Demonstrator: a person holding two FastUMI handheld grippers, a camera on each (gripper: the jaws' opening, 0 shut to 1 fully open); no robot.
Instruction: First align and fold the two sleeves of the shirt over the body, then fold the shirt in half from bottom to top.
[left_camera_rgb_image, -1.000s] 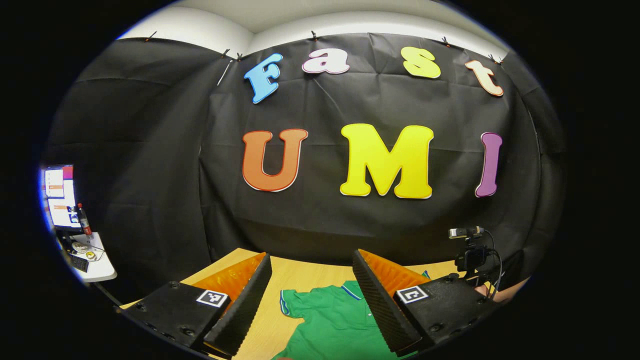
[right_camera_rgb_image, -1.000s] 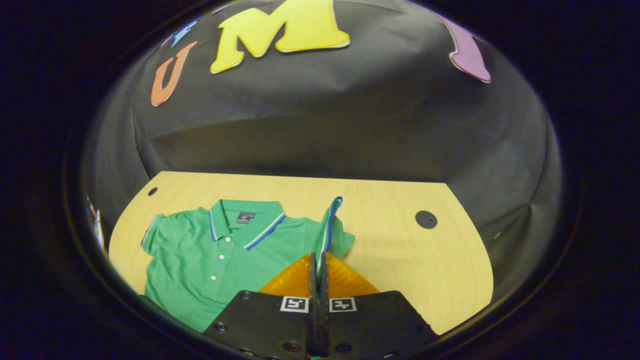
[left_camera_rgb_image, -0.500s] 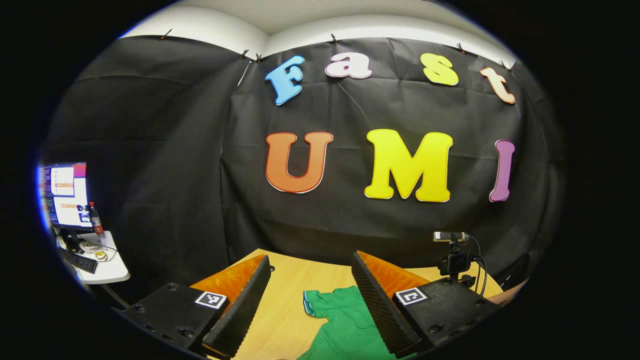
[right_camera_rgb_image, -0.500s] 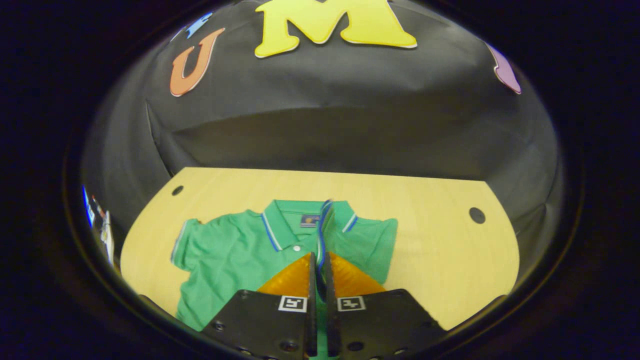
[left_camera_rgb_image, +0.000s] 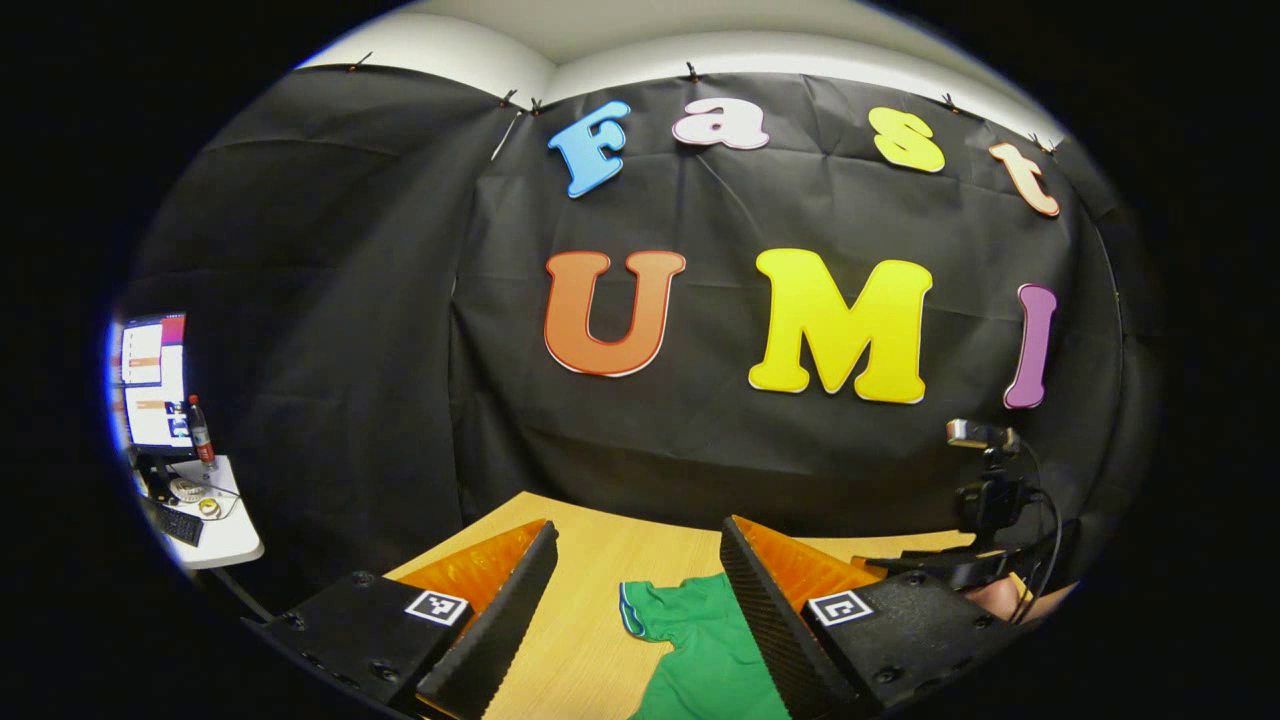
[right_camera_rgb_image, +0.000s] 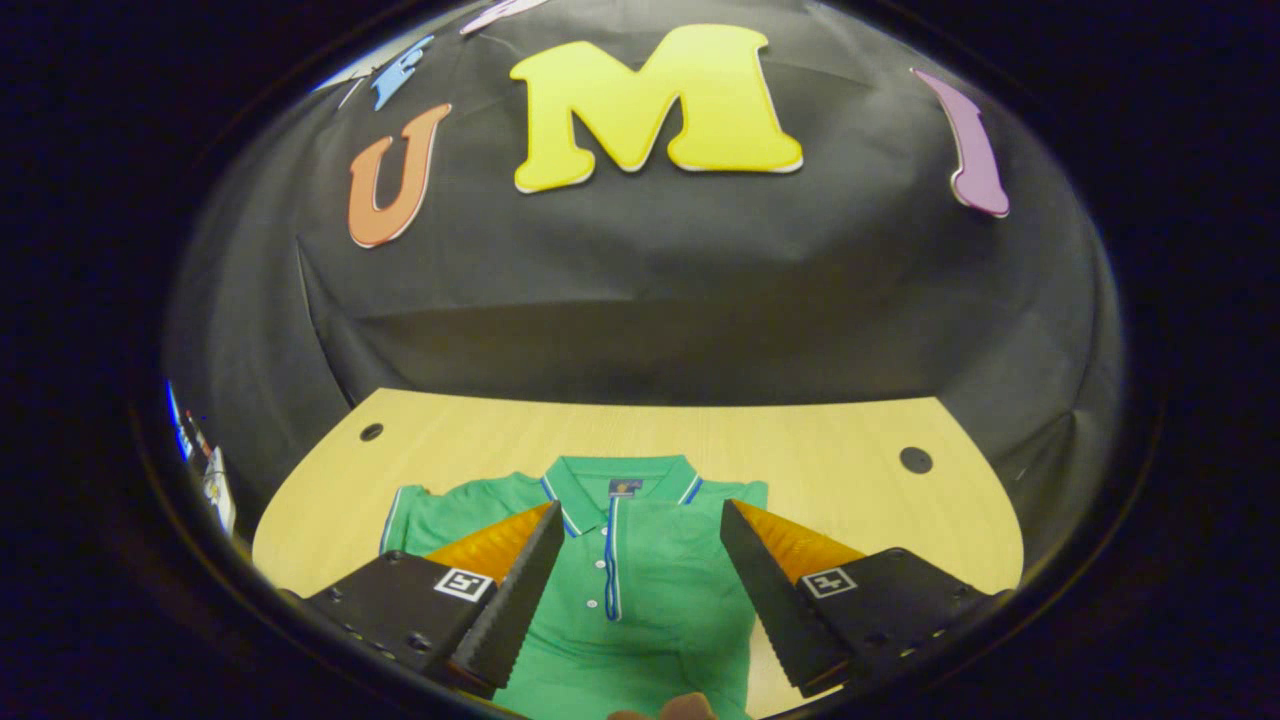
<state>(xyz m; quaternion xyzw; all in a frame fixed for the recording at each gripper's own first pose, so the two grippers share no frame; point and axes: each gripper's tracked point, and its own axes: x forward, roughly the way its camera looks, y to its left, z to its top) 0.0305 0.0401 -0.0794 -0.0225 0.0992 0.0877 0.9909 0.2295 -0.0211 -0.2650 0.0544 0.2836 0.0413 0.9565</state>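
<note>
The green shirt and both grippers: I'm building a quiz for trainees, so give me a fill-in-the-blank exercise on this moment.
1. The right gripper hangs over the green shirt with its jaws ____.
2. The shirt lies on a ____ table.
3. In the right gripper view, the sleeve on the view's right lies folded over the shirt's ____.
4. The left gripper holds ____.

Missing words: open; wooden; body; nothing
</note>
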